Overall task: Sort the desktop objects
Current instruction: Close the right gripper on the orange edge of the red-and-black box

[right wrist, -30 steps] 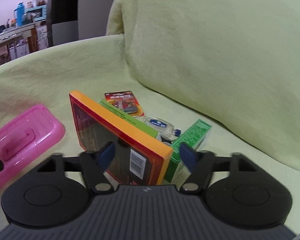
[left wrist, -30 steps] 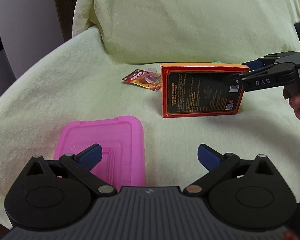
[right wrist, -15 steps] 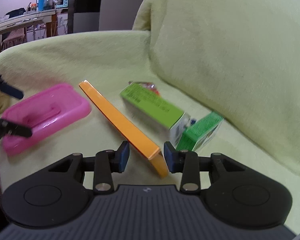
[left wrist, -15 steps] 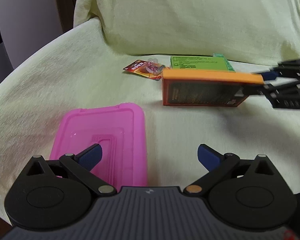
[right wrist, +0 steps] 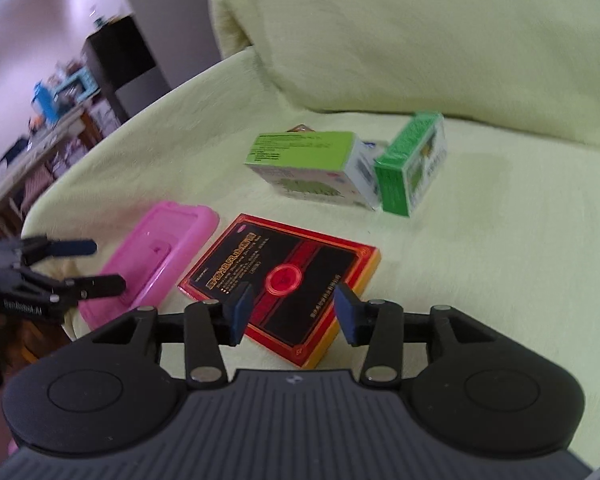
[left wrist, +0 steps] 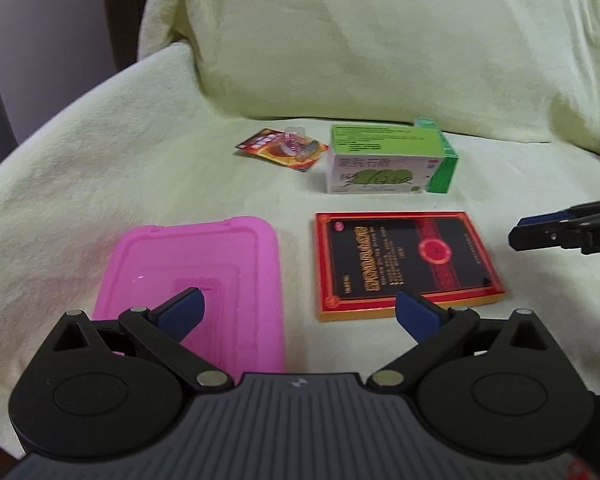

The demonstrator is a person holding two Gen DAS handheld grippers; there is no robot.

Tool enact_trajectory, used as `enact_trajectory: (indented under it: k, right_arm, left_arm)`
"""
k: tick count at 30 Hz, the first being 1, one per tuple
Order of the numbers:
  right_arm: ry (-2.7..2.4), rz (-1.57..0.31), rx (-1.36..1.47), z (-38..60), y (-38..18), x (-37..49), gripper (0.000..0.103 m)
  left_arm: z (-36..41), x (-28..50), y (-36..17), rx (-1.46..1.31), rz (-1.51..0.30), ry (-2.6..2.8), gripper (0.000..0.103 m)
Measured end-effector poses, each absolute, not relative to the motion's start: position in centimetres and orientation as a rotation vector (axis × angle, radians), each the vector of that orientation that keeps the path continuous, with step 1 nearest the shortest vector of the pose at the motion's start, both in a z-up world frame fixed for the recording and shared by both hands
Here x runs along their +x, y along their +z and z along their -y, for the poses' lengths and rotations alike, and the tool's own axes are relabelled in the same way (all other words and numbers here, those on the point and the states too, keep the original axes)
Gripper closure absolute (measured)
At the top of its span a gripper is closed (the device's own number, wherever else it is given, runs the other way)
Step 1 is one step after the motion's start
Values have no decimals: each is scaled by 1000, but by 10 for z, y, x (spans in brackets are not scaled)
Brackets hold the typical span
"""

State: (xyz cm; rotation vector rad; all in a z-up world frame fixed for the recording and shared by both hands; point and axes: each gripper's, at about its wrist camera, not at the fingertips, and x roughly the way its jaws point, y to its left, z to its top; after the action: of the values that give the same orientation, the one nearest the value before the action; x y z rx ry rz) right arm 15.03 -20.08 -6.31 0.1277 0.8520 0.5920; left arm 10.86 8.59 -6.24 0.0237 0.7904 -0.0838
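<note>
A flat red-and-black box with orange edges (left wrist: 404,262) (right wrist: 284,280) lies face up on the pale green cloth, right of a pink plastic lid (left wrist: 196,280) (right wrist: 156,256). Behind it stand a white-and-green carton (left wrist: 384,160) (right wrist: 312,168) and a dark green carton (left wrist: 444,164) (right wrist: 412,168). A red blister pack (left wrist: 284,148) lies further left. My left gripper (left wrist: 298,312) hovers open over the lid's near edge, empty. My right gripper (right wrist: 290,312) is open just above the flat box's near edge, holding nothing; it also shows in the left wrist view (left wrist: 556,232).
A large cushion (left wrist: 380,40) under the same pale green cloth rises behind the objects. The covered seat drops off at the left, where a dark cabinet (right wrist: 120,60) and a cluttered table (right wrist: 40,128) stand in the room beyond.
The flat box went from upright in my right gripper to lying flat on the cloth. My right gripper let it go, opened and pulled back. The left gripper barely moved.
</note>
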Motion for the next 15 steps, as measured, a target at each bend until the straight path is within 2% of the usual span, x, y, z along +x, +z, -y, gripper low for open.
enact_trajectory:
  k: [15]
  right_arm:
    - [496,-1007,339,195,-98,193,60]
  left_arm:
    - [-66,175,-104,8,-885,-340,1]
